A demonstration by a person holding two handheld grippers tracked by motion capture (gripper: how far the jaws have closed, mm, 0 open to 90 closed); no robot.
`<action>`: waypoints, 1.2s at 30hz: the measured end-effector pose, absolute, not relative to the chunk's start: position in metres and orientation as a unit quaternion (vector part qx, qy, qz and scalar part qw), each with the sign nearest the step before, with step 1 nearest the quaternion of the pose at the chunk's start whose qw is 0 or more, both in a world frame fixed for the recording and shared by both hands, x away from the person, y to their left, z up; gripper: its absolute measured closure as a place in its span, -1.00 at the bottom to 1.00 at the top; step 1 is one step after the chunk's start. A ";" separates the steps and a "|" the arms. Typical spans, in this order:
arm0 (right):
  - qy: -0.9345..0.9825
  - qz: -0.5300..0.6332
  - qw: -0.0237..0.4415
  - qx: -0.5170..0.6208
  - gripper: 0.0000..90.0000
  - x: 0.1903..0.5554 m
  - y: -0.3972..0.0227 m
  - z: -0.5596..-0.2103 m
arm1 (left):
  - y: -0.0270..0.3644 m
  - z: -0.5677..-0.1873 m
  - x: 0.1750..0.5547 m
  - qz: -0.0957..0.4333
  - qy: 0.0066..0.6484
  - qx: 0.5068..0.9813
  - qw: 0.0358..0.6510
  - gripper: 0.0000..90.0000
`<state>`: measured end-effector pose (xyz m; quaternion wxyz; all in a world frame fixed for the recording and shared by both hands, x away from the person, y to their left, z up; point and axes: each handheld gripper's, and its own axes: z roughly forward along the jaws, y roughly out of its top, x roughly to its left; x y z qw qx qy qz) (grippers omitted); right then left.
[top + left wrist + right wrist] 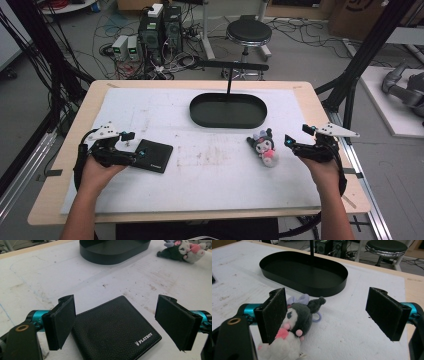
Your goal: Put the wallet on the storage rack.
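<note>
While both grippers stand with jaws wide apart and nothing clamped, the approach step is judged to be in hand. The left gripper is seen at the left of the high view, just beside the black wallet, which lies flat on the white mat. In the left gripper view the wallet sits low between the jaws, untouched. The right gripper is seen at the right of the high view, near the plush toy. In the right gripper view the toy lies at lower left, against the left-hand jaw. The black oval tray stands at upper centre, well apart from both things. Before closing, each gripper is judged to need lowering and centring over its thing; the flat wallet is likely to need an edge grip.
</note>
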<state>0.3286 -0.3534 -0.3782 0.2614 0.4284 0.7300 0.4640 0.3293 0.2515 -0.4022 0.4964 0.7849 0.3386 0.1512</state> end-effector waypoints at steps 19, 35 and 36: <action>0.739 0.459 0.259 0.418 -0.60 0.324 -0.345 -0.381 | 0.260 -0.407 0.332 0.150 0.362 0.786 0.479 -0.62; 0.746 0.452 0.256 0.417 -0.60 0.328 -0.341 -0.385 | 0.269 -0.427 0.340 0.128 0.393 0.782 0.467 -0.62; 0.747 0.452 0.254 0.417 -0.60 0.328 -0.340 -0.385 | 0.270 -0.429 0.341 0.125 0.399 0.782 0.461 -0.62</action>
